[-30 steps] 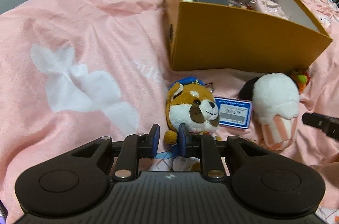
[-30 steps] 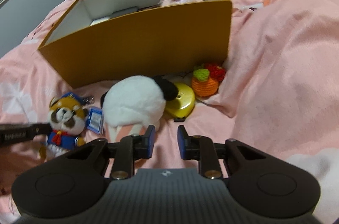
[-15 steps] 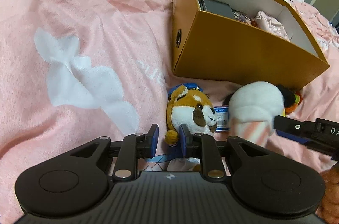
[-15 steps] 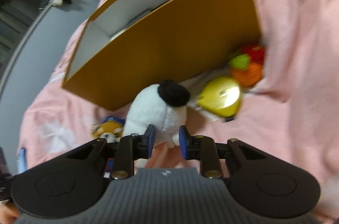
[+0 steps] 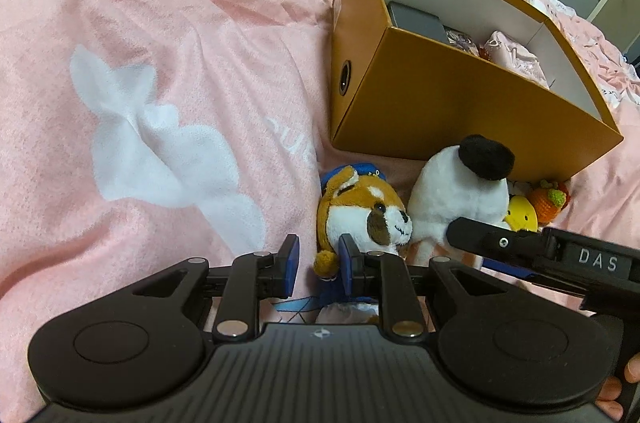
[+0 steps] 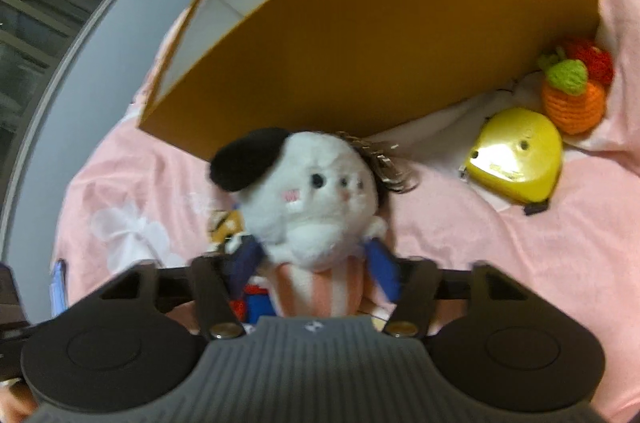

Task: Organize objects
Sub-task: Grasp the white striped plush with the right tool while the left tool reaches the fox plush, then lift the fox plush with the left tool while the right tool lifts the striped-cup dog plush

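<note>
On a pink bed, the right gripper [image 6: 310,273] has just been spreading its jaws around a white plush [image 6: 316,199] lying just before the orange box [image 6: 400,35]. The left gripper [image 5: 318,265] hangs, jaws slightly parted, beside a fox plush [image 5: 362,209].

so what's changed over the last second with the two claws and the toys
The right claw moved in on the white plush toy with the black ear and striped pink base; its jaws have just been opening and now straddle the striped base, with no clear squeeze yet. The left claw kept its narrow gap beside the orange-and-white fox plush, holding nothing. The orange cardboard box, yellow tape measure and crocheted orange fruit stayed put.
</note>
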`<control>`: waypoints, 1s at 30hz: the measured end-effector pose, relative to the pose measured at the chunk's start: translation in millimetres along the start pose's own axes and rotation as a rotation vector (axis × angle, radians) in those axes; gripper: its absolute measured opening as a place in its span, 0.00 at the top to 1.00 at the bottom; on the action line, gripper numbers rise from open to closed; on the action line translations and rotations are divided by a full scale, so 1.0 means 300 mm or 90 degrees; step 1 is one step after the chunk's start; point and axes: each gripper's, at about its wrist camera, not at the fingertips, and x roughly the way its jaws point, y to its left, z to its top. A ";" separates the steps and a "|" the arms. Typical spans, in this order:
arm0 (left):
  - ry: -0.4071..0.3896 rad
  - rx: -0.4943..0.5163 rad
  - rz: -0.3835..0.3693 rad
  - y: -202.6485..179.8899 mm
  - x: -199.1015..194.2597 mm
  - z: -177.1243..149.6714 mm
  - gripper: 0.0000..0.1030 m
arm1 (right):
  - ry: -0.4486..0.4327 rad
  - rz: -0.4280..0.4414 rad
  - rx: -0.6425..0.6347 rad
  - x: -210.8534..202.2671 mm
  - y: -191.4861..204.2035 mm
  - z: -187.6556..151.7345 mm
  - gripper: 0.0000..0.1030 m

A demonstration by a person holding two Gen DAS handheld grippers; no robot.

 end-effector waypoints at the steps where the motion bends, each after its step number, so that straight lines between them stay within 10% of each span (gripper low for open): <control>1: 0.000 0.000 0.001 -0.001 0.000 0.000 0.76 | -0.001 -0.002 -0.010 -0.008 0.008 -0.002 0.52; 14: -0.044 0.093 -0.043 -0.088 -0.084 0.001 0.67 | -0.001 -0.266 -0.241 -0.144 0.115 -0.076 0.51; 30: 0.015 0.114 0.017 -0.102 0.028 -0.038 0.43 | 0.004 -0.141 -0.145 -0.196 0.029 -0.029 0.41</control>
